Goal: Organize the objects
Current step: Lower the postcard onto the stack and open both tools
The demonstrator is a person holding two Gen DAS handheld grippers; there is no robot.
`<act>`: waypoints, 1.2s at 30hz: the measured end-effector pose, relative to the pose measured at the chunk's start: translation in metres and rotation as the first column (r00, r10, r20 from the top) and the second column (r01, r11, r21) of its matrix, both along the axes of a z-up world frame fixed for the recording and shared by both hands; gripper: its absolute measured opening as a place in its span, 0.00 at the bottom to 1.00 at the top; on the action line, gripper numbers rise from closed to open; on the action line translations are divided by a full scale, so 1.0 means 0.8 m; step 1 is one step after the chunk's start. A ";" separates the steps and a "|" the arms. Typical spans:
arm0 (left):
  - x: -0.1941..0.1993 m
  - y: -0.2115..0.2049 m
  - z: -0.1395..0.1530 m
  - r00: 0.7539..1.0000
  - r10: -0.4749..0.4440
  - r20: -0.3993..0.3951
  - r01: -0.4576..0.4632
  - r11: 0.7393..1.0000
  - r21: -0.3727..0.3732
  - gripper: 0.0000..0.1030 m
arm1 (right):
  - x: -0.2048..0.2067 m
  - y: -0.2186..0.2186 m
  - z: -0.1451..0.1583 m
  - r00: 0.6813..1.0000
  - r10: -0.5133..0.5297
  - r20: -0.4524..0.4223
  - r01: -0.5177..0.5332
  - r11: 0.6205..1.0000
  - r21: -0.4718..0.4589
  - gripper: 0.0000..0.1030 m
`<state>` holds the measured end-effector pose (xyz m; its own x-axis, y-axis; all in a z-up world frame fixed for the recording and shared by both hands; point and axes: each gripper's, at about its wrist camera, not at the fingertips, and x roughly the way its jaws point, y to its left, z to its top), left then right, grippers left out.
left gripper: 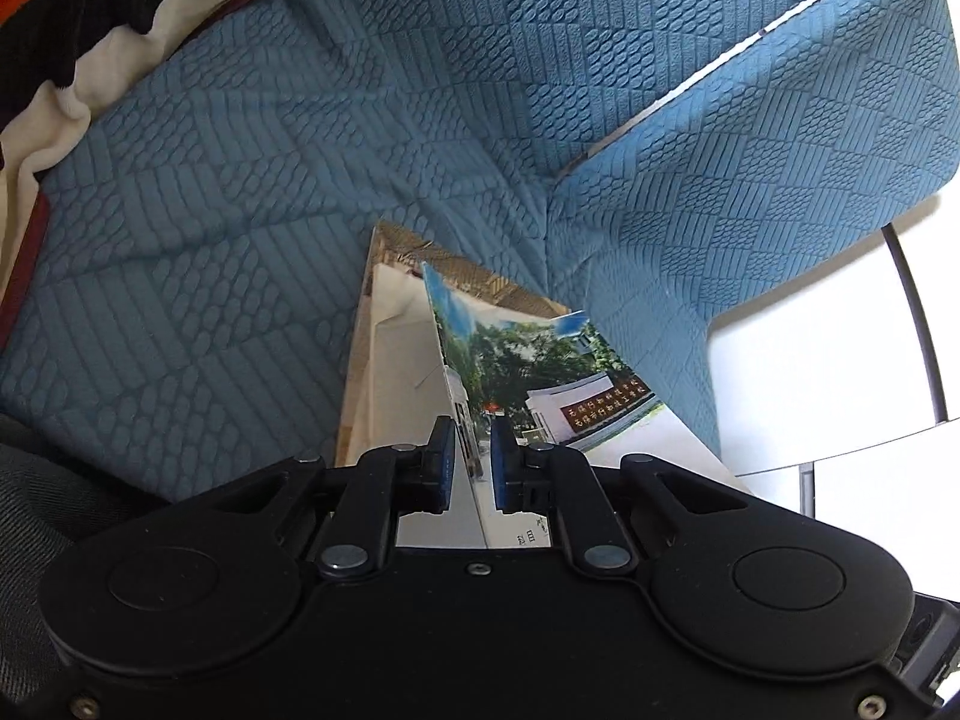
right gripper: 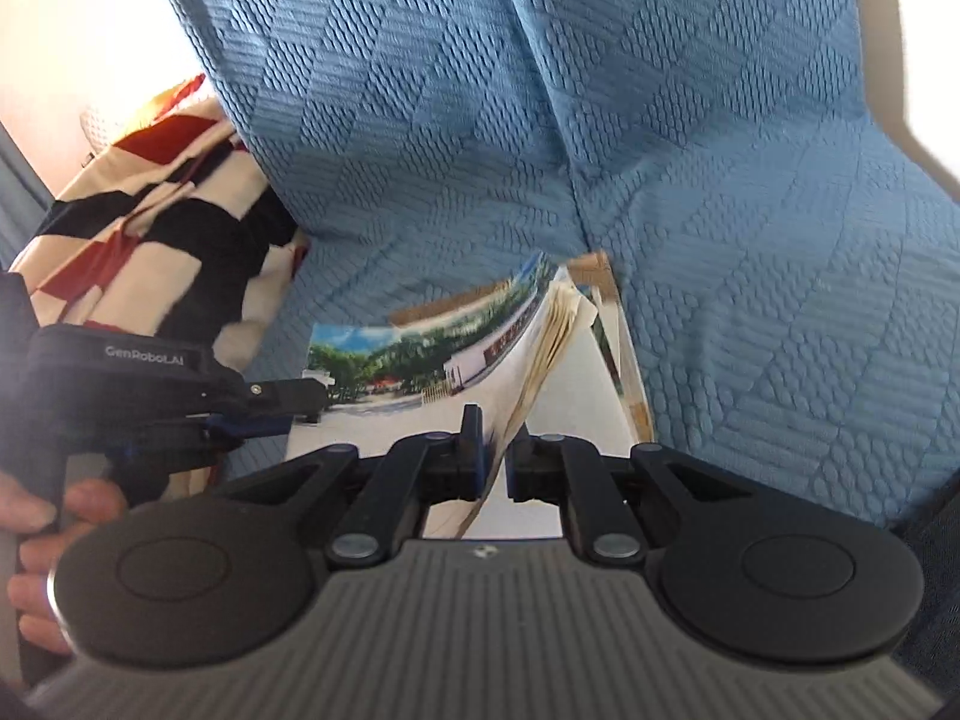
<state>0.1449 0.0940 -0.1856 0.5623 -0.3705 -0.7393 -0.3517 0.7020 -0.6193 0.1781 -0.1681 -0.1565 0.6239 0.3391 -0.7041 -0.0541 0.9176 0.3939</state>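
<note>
An open booklet with a photo of trees and a gate on its cover (left gripper: pixel 528 360) hangs over the blue sofa seat (left gripper: pixel 240 210). My left gripper (left gripper: pixel 472 456) is shut on the cover sheet, whose thin edge runs between the blue pads. In the right wrist view the same booklet (right gripper: pixel 384 372) fans open. There my right gripper (right gripper: pixel 495 459) is shut on a bundle of inner pages, and the left gripper (right gripper: pixel 300 405) pinches the cover's left edge. The booklet's lower part is hidden behind both gripper bodies.
A folded blanket in red, black and cream checks (left gripper: pixel 72 30) (right gripper: pixel 168 228) lies at the left end of the sofa. The blue padded armrest (left gripper: pixel 780 150) rises on the right, with a white table on a black frame (left gripper: pixel 840 360) beyond it. A hand (right gripper: pixel 36 540) holds the left gripper's handle.
</note>
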 end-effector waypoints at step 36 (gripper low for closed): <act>-0.066 -0.061 0.195 0.981 -0.145 0.130 0.083 0.915 0.395 0.34 | -0.051 -0.023 0.151 0.999 0.028 0.018 -0.028 1.000 -0.014 0.29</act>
